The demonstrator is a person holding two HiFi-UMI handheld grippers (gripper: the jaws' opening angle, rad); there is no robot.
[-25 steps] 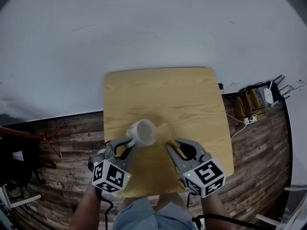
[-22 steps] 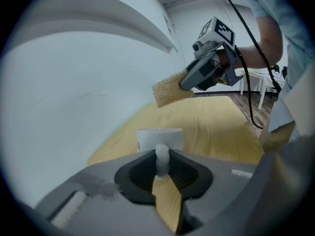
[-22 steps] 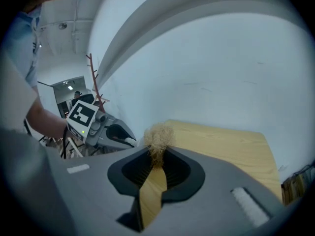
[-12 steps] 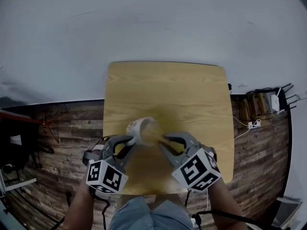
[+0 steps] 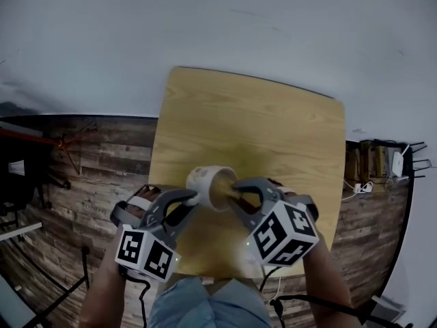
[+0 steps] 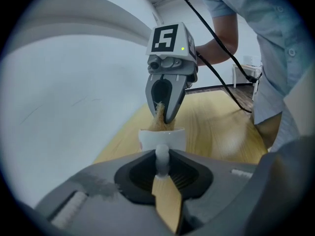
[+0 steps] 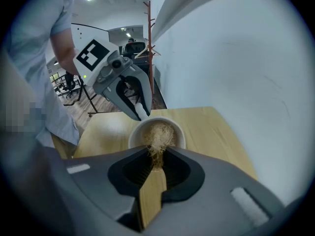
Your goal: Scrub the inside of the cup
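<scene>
A white cup [image 5: 205,181] is held over the wooden table [image 5: 273,128], tipped on its side with its mouth toward the right. My left gripper [image 5: 192,198] is shut on the cup's handle [image 6: 161,157]. My right gripper [image 5: 236,192] is shut on a tan fibrous scrubber [image 7: 158,137]. The scrubber's tuft sits in the cup's mouth [image 7: 156,127] and partly hides the inside. In the left gripper view the right gripper [image 6: 164,118] points down into the cup [image 6: 162,137], with the scrubber [image 6: 158,120] between its fingers.
The table stands against a pale wall [image 5: 218,26], with dark plank floor [image 5: 102,162] on both sides. Cables and a power strip [image 5: 395,160] lie on the floor at the right. A coat stand [image 7: 149,28] is behind the left gripper [image 7: 140,113].
My right gripper has rolled and come down to the left, bringing the scrubber from beside the cup into its mouth. The left gripper still holds the cup in place.
</scene>
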